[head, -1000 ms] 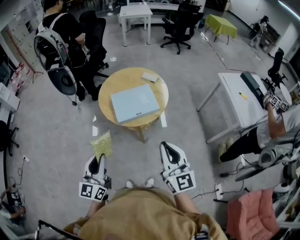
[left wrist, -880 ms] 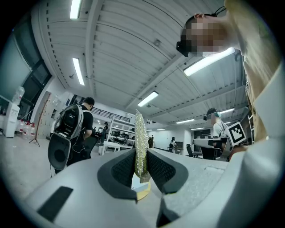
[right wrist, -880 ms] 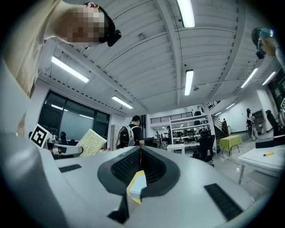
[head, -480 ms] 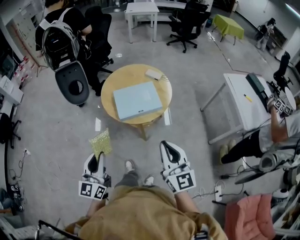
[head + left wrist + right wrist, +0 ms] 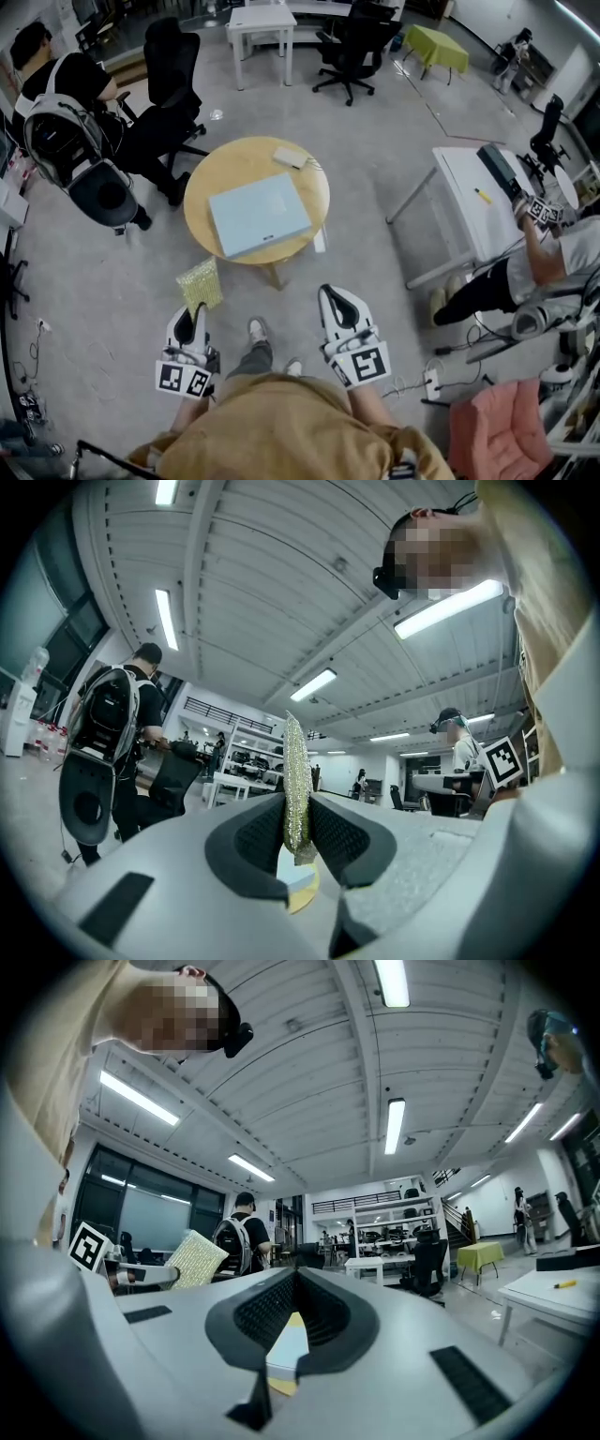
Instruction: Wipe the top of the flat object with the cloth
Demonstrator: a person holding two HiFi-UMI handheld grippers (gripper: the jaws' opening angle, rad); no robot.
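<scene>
The left gripper [image 5: 198, 312] is closed on the lower edge of the cloth [image 5: 201, 285]. Its ribbed dark pads pinch the sheet, which stands up on edge between them. The right gripper [image 5: 333, 292] is empty, with its jaws drawn together at the tips.

Change over the last second: both grippers keep the same low, forward-pointing posture. The shoes below them have shifted, and the room has slid slightly across the head view. This reads as walking, not wiping. The cloth has not slipped in the grip.

Task status: not started. The flat object [image 5: 258, 214] lies centred on the round table [image 5: 234, 159], well apart from both grippers, with bare floor between.

Materials:
- Cloth: thin, yellow-green, woven with a glittery grain; stiff enough to stand unsupported.
- Flat object: pale blue rectangular slab, smooth and matte, with rounded corners.
- Table: light wood, circular top.
- A small white item [image 5: 289, 156] sits near the table's far edge.
</scene>
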